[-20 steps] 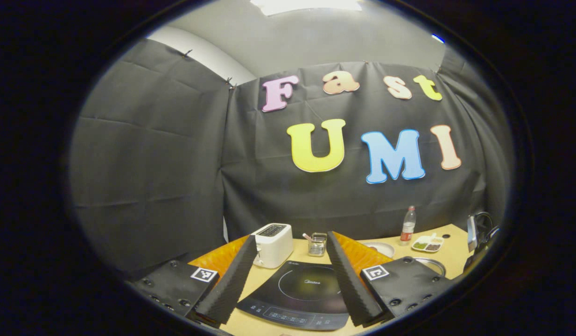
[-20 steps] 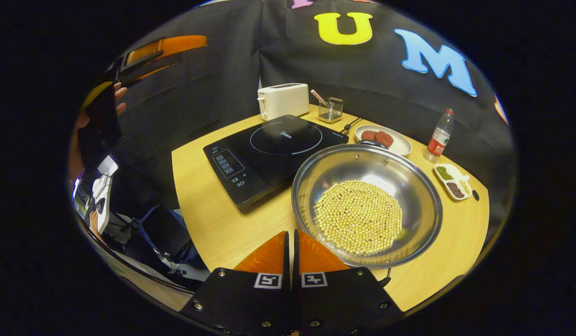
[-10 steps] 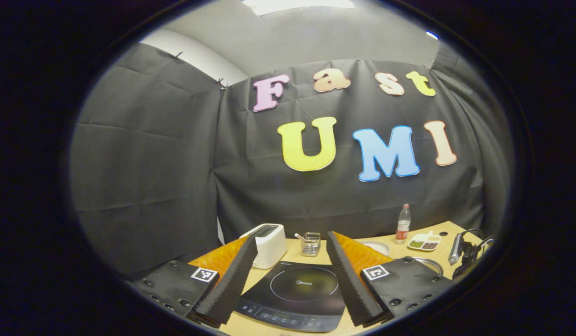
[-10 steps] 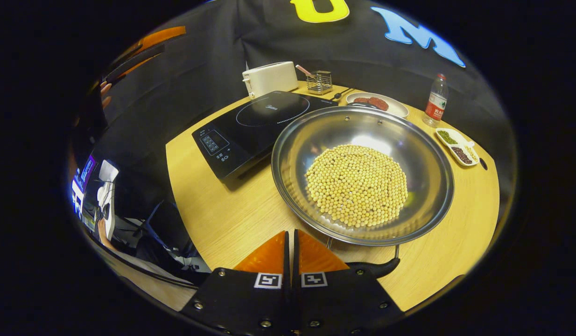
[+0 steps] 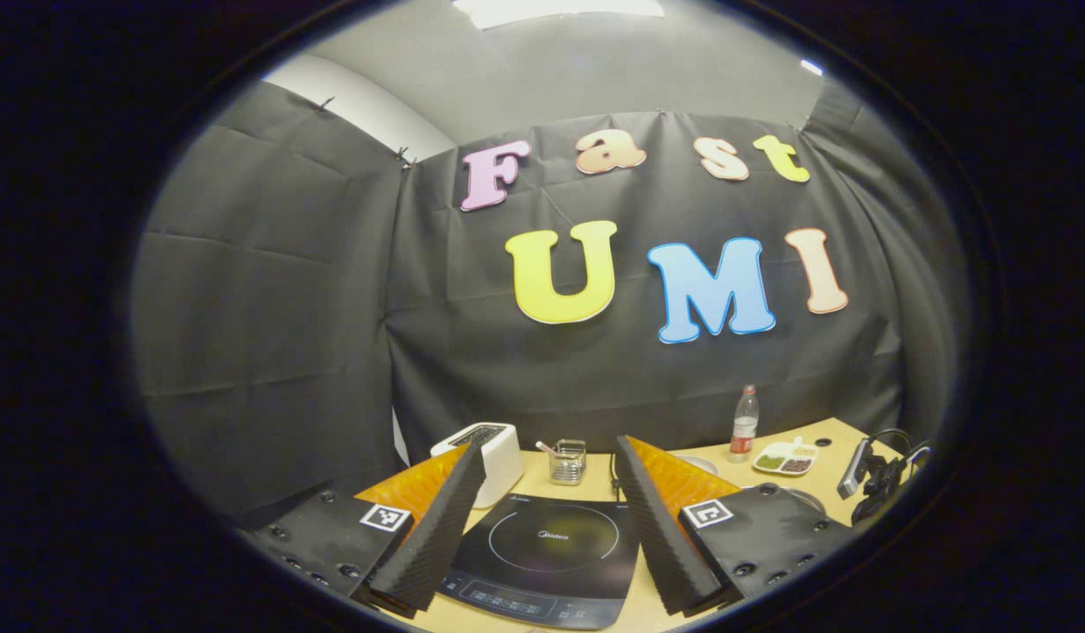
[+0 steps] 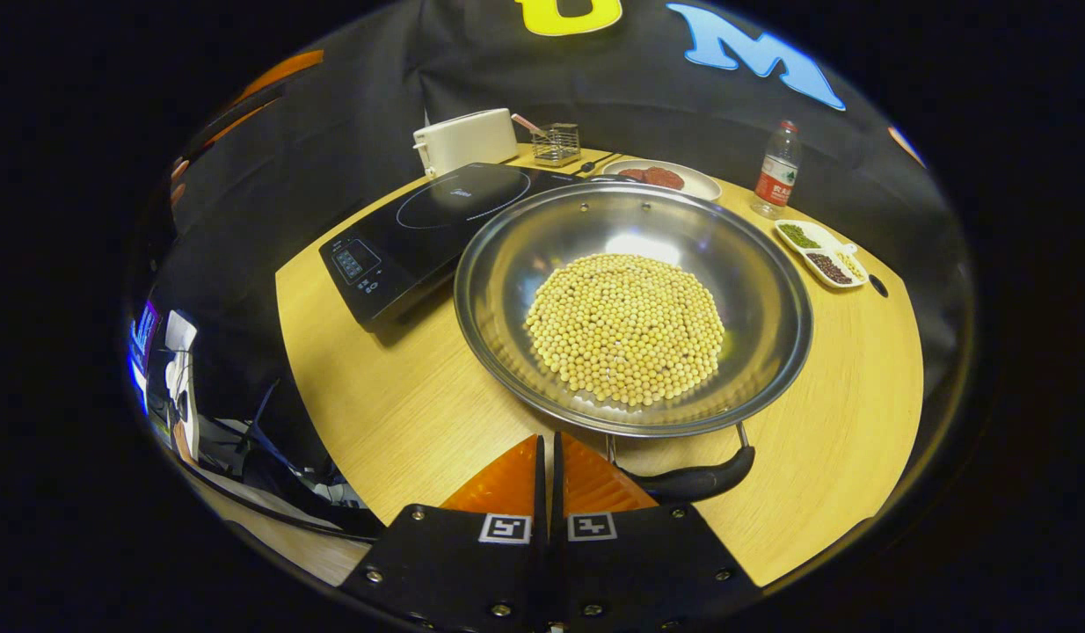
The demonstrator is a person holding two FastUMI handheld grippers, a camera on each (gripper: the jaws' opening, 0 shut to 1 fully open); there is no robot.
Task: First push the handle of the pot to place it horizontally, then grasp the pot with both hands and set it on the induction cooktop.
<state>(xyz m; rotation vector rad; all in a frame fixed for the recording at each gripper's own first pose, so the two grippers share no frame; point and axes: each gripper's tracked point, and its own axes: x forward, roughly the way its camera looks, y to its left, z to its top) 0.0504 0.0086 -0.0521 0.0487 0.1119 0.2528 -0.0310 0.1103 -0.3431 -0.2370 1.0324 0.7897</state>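
A wide steel pot (image 6: pixel 507 255) full of soybeans (image 6: pixel 626 327) sits on the wooden table (image 6: pixel 393 413), right of the black induction cooktop (image 6: pixel 419 233). The pot's black near handle (image 6: pixel 692 482) lies along the rim, just right of my right gripper (image 6: pixel 548 441), which is shut and empty. Whether it touches the handle I cannot tell. My left gripper (image 5: pixel 549 447) hangs open above the table's near edge with the cooktop (image 5: pixel 551 549) between its fingers. It also appears far off as orange fingers (image 6: pixel 252 88).
Behind the cooktop stand a white toaster (image 6: pixel 465 139) and a wire utensil holder (image 6: pixel 557 143). A plate of red food (image 6: pixel 661 178), a water bottle (image 6: pixel 776 171) and a divided dish of beans (image 6: pixel 819 255) line the back right. The table edge runs close at front and left.
My right gripper has come closer to the pot and lower, bringing the near handle into view beside its tips. The left gripper has drifted slightly to the right and stays open.
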